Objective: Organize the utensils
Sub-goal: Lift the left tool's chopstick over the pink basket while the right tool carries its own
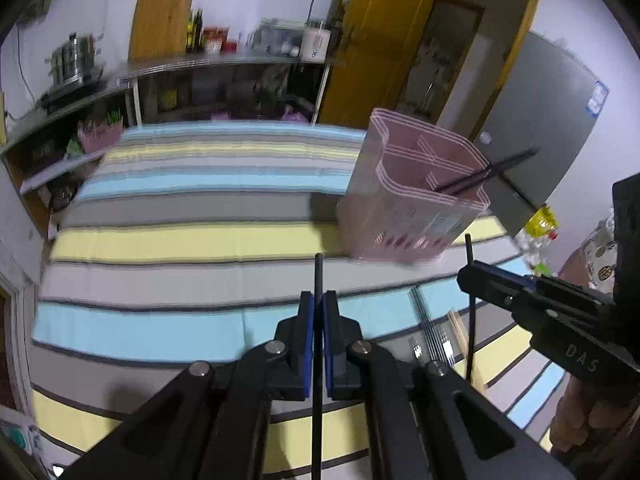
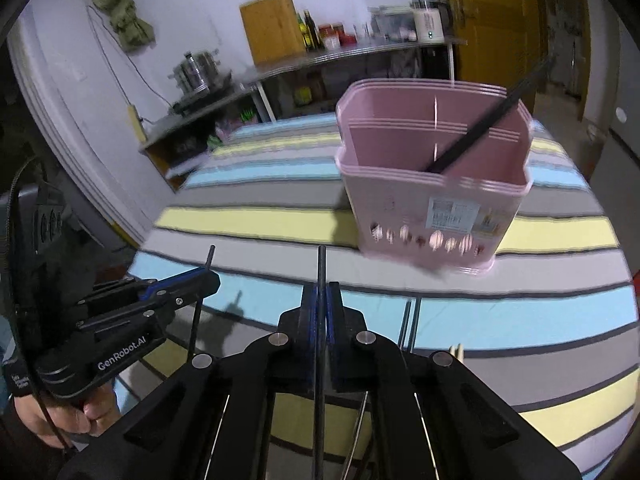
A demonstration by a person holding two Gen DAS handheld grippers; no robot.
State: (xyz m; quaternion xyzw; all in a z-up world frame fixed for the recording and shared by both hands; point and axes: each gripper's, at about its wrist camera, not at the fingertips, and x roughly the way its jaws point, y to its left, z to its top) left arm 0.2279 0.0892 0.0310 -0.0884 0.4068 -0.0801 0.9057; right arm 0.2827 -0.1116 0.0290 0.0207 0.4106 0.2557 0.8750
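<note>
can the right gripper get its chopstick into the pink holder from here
Probably yes. The right gripper is shut on a black chopstick, and nothing stands on the striped cloth between it and the pink holder. The holder's top is open, with only one chopstick leaning in a back compartment.

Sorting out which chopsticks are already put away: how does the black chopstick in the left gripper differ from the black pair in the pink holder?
The chopstick in the left gripper is a single stick, pinched between shut jaws and standing upright; the pair in the pink holder is two sticks leaning against the rim, touched by neither gripper. The gripped one is outside the holder, above the striped cloth. Both are thin and black.
</note>
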